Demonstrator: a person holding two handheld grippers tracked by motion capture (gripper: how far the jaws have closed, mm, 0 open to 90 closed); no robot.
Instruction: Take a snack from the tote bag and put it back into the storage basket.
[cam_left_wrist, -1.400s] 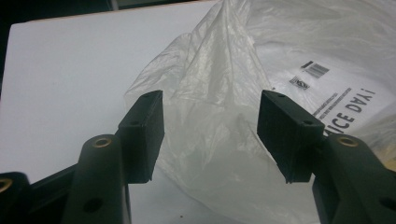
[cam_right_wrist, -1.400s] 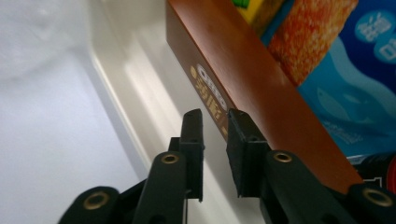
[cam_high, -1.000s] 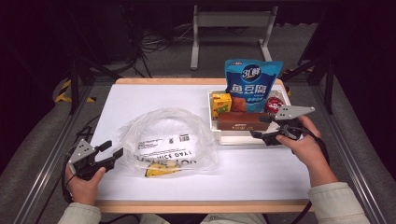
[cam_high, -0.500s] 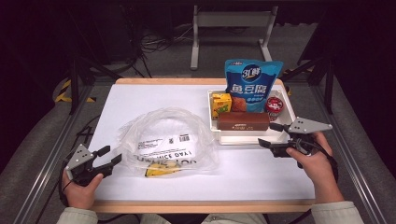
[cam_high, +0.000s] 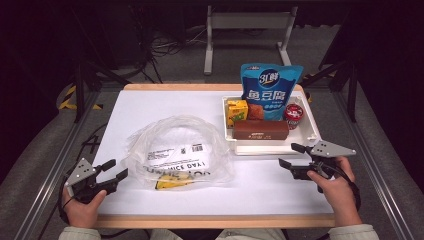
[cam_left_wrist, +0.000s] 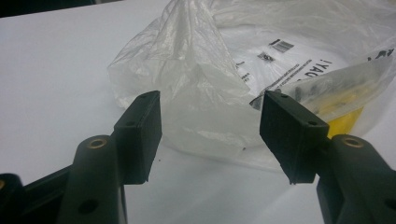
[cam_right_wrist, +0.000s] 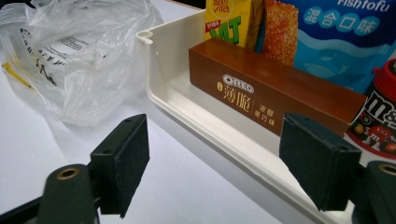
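Grippers sit at both near corners of the white table (cam_high: 165, 107) in the high view. The left gripper (cam_high: 116, 170) points at a crumpled clear plastic bag (cam_high: 180, 150) just beside it, jaws apart and empty. The right gripper (cam_high: 291, 156) hovers just in front of a white tray (cam_high: 312, 131), its jaws having just been opening with nothing between them. Inside the tray lie a brown Oreo box (cam_high: 260, 129), a yellow drink carton (cam_high: 236, 111), a blue fish tofu pouch (cam_high: 270, 90) and a red M&M's container (cam_high: 294, 114).

From the left gripper view, the two black pads (cam_left_wrist: 140, 130) stand wide, and the plastic bag (cam_left_wrist: 201, 88) lies on the table just beyond them, untouched.

From the right gripper view, the pads (cam_right_wrist: 126, 158) are spread, framing the tray wall (cam_right_wrist: 187, 112); the Oreo box (cam_right_wrist: 266, 93) rests inside, with the carton (cam_right_wrist: 231, 18) and pouch (cam_right_wrist: 336, 37) behind it and the plastic bag (cam_right_wrist: 70, 51) off to the left.
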